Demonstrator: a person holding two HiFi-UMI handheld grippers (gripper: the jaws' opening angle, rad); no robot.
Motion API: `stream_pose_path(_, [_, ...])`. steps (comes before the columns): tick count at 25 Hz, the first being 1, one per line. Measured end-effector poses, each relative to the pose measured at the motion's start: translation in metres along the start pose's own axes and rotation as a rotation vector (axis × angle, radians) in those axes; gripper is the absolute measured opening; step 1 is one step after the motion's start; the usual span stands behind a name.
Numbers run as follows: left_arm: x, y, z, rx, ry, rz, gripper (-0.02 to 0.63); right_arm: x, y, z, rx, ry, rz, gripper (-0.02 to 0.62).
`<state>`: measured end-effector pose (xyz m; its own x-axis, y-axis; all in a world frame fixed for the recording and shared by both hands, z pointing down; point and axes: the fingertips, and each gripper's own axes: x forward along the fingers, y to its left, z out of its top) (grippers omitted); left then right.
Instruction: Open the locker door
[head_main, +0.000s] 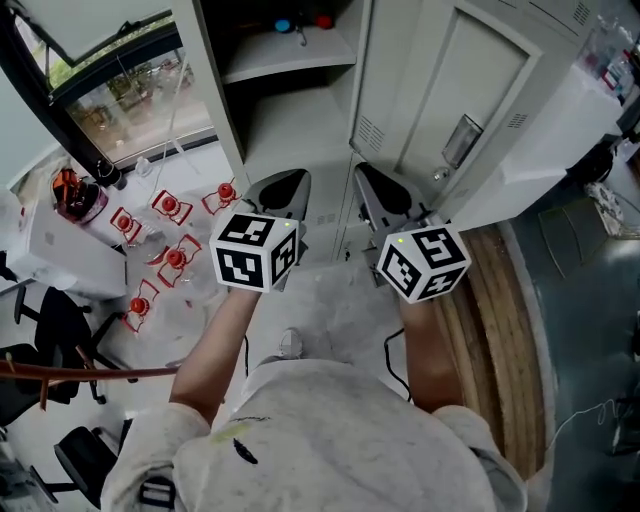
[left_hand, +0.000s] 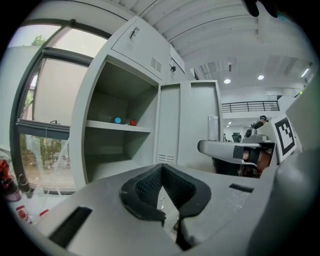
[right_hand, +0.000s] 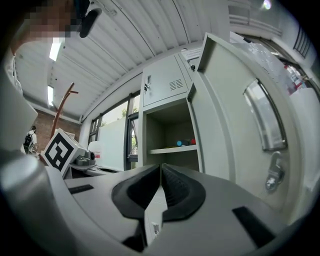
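Left claw and right claw, two, both closed empty; one locker door, open.

In your head view the top edge cuts off the locker door and the back of the shelf. On that shelf, the blue thing and the red thing are too small for you to identify.

Red-topped items lie near the window.
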<state>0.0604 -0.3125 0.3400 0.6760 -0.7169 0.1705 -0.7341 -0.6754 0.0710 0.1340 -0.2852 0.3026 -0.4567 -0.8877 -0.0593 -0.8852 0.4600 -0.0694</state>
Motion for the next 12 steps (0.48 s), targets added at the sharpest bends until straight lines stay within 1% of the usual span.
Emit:
stream_pose_path(2, [-0.004, 0.009, 0.001, -0.005, -0.006, 0.016, 0.006, 0.008, 0.007, -0.003, -0.008, 0.015, 0.013, 0.005])
stream_pose_path(8, [-0.015, 0.033, -0.002, -0.015, -0.007, 0.047, 0.006, 0.027, 0.022, -0.015, -0.024, 0.05, 0.037, 0.004])
stream_pose_path(12, [-0.018, 0.044, -0.003, -0.024, -0.008, 0.054, 0.006, 0.035, 0.028, -0.018, -0.027, 0.06, 0.044, 0.003])
